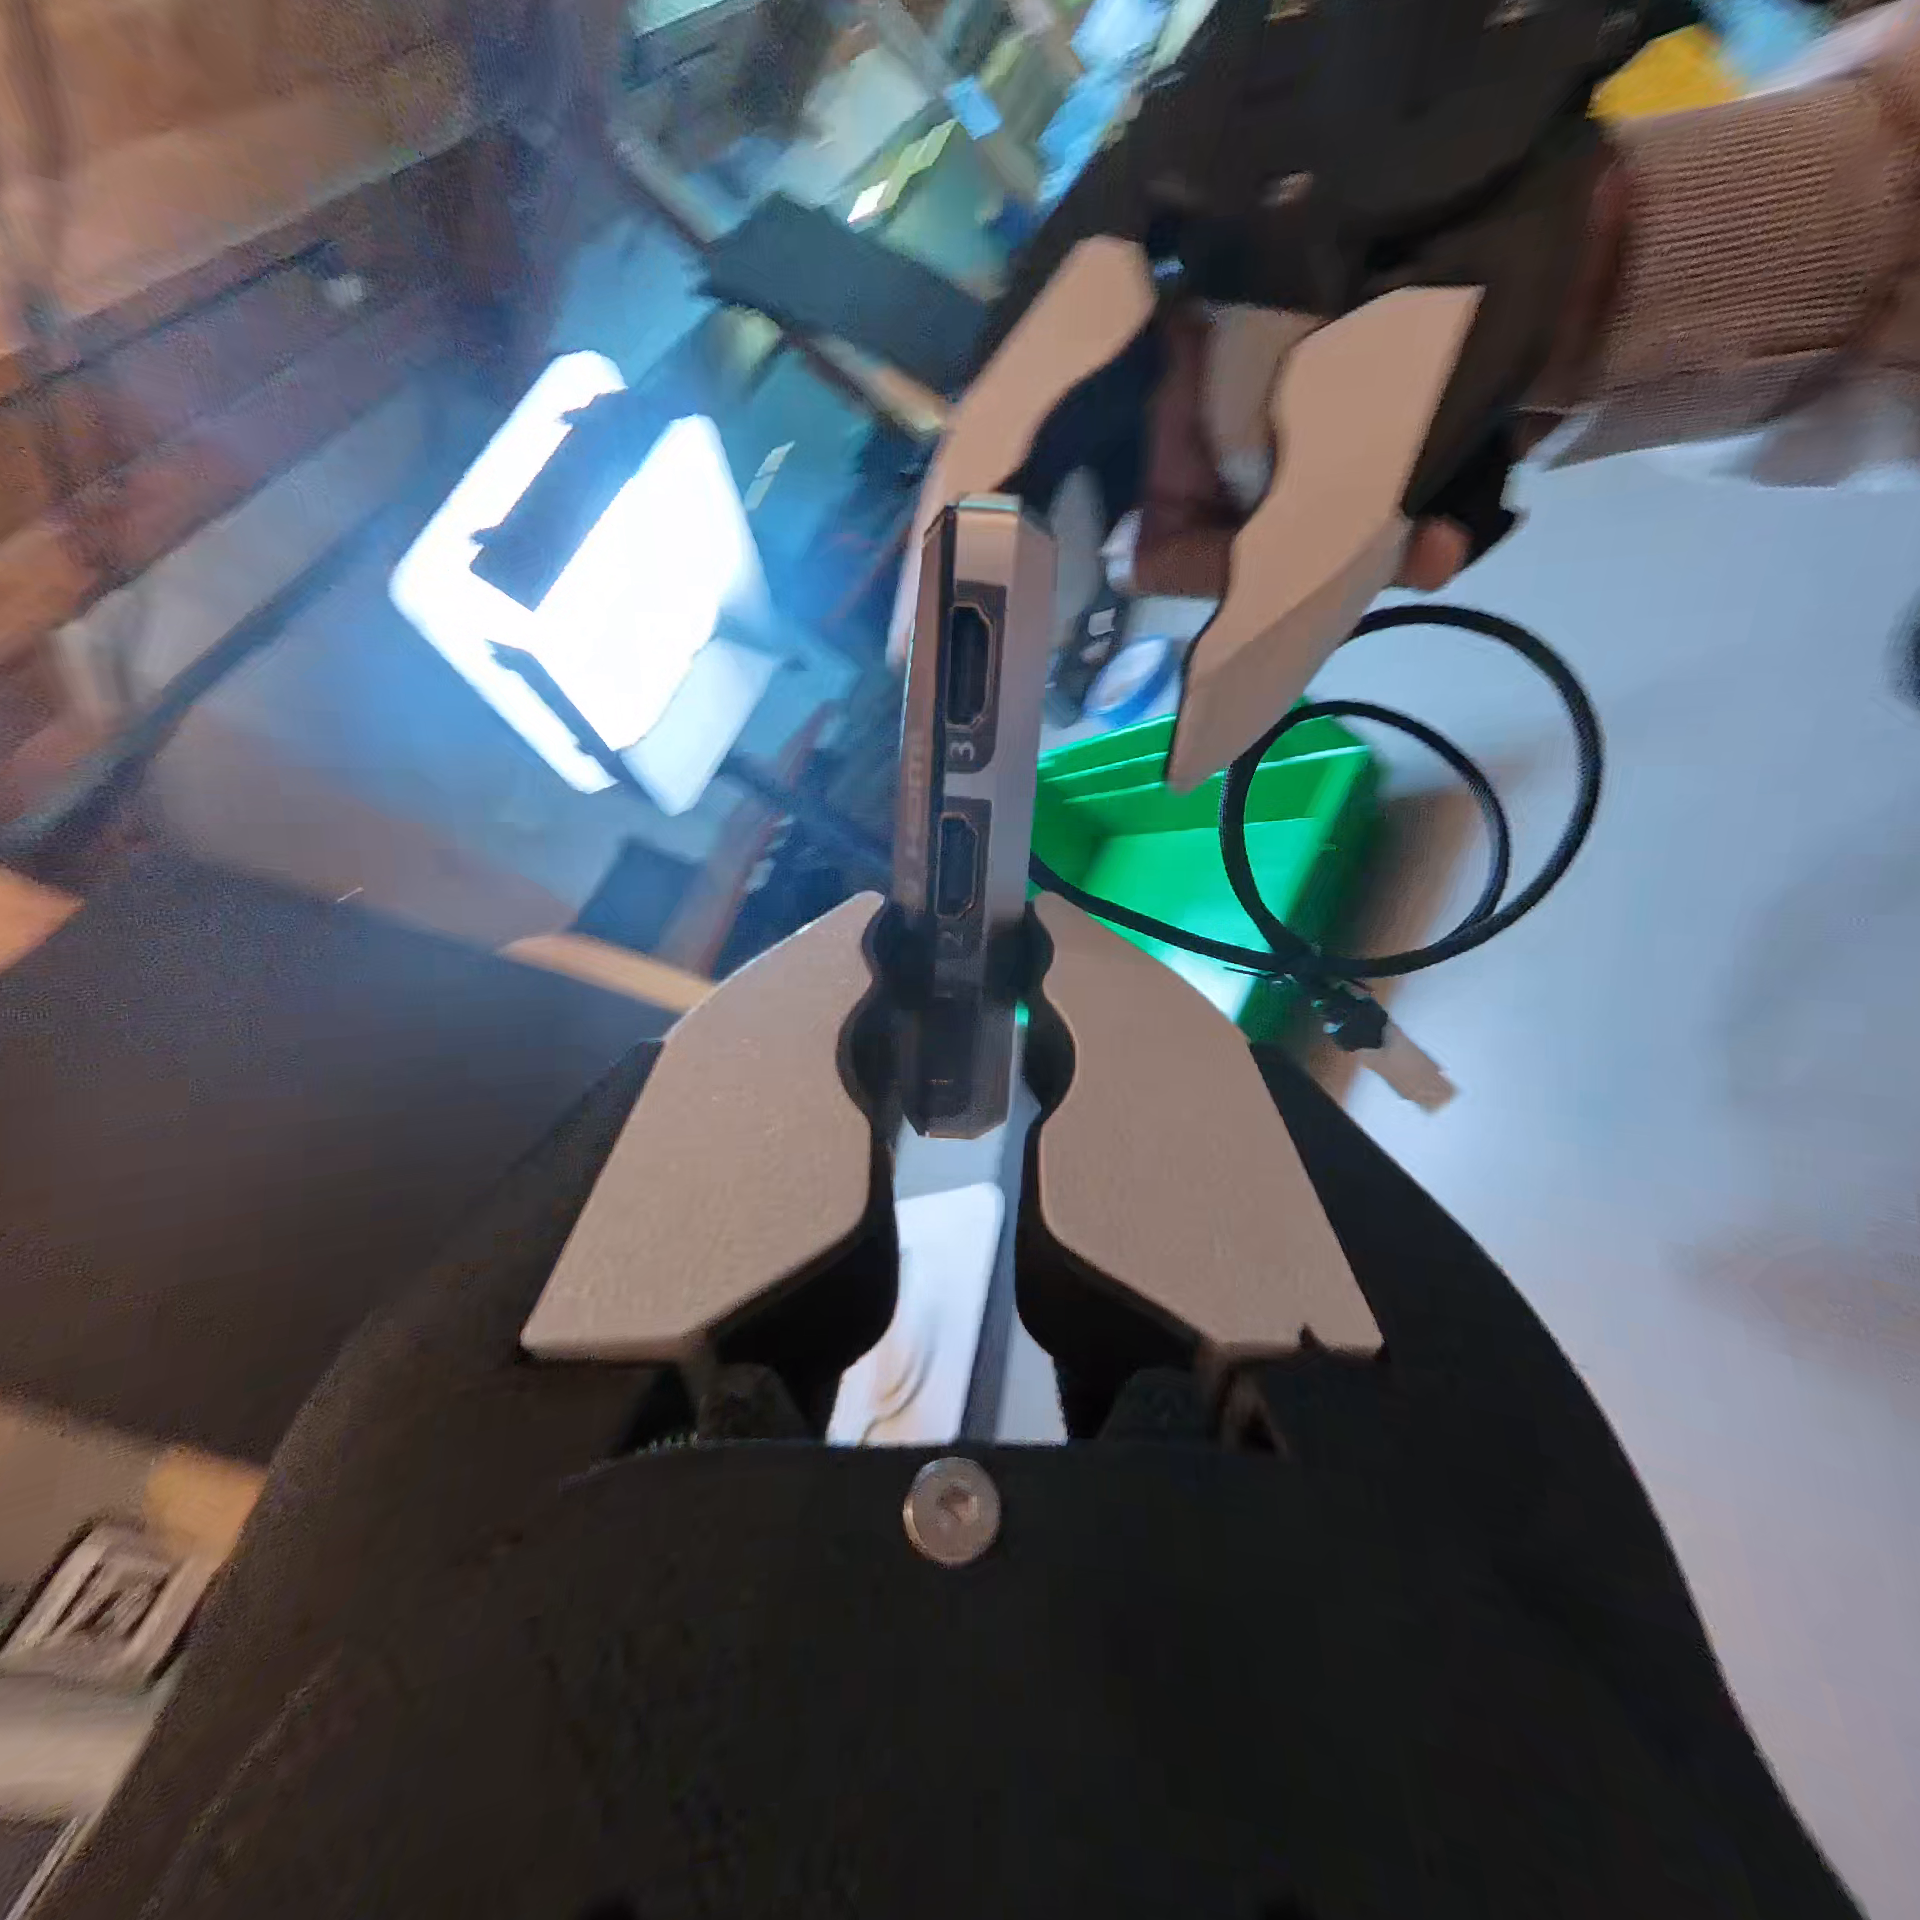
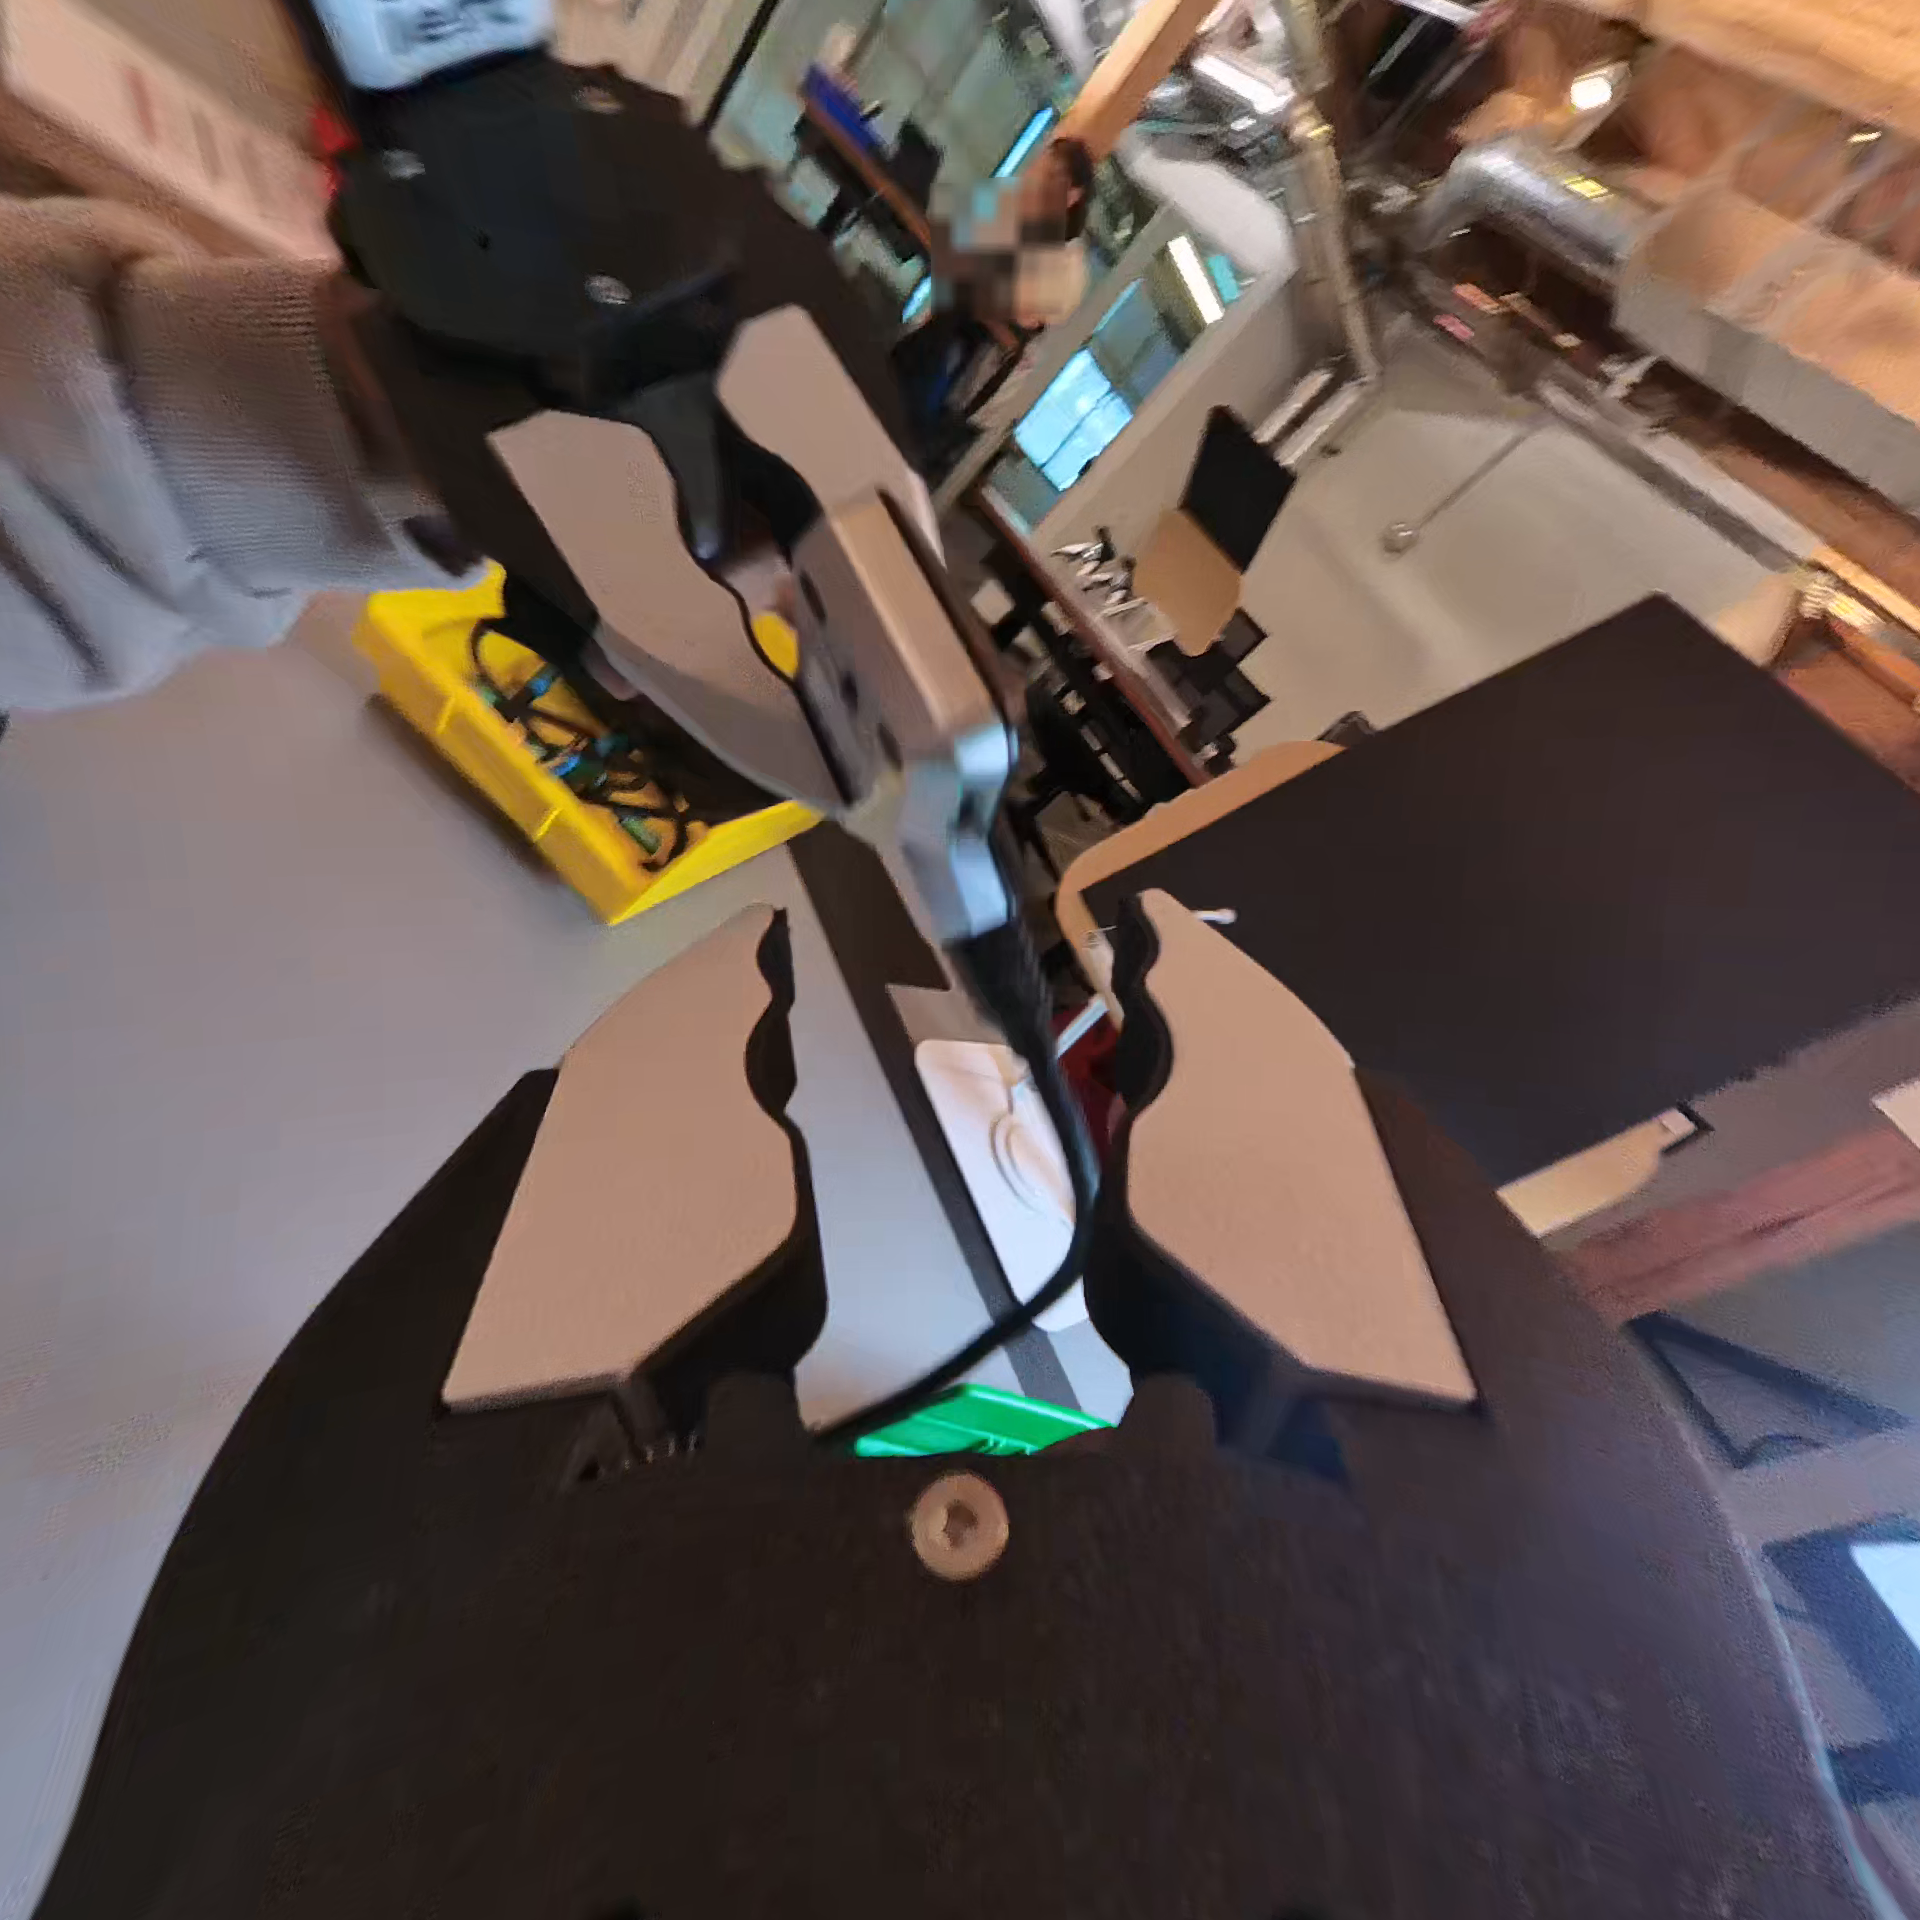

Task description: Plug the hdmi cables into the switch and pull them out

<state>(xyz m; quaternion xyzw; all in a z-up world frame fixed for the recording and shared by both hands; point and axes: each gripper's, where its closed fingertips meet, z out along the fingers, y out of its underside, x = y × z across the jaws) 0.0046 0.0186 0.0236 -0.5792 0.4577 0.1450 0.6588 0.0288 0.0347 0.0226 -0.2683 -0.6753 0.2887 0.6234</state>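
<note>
My left gripper (image 1: 956,914) is shut on the grey HDMI switch (image 1: 971,727) and holds it upright above the table, with two empty ports facing the camera. A black HDMI cable (image 1: 1496,831) comes out from behind the switch and loops over the green bin (image 1: 1143,862). In the right wrist view the switch (image 2: 883,644) sits between the left gripper's fingers (image 2: 665,582). A grey plug (image 2: 971,831) is at the switch's near end; I cannot tell if it is seated. My right gripper (image 2: 961,914) is open, with the cable (image 2: 1070,1174) running between its fingers. It also shows in the left wrist view (image 1: 1070,707).
A yellow bin (image 2: 582,790) with several cables stands on the white table (image 2: 208,987). The green bin (image 2: 966,1418) is just under my right gripper. A dark table (image 2: 1507,883) stands beyond the edge. A gloved hand (image 1: 1455,488) holds the right gripper.
</note>
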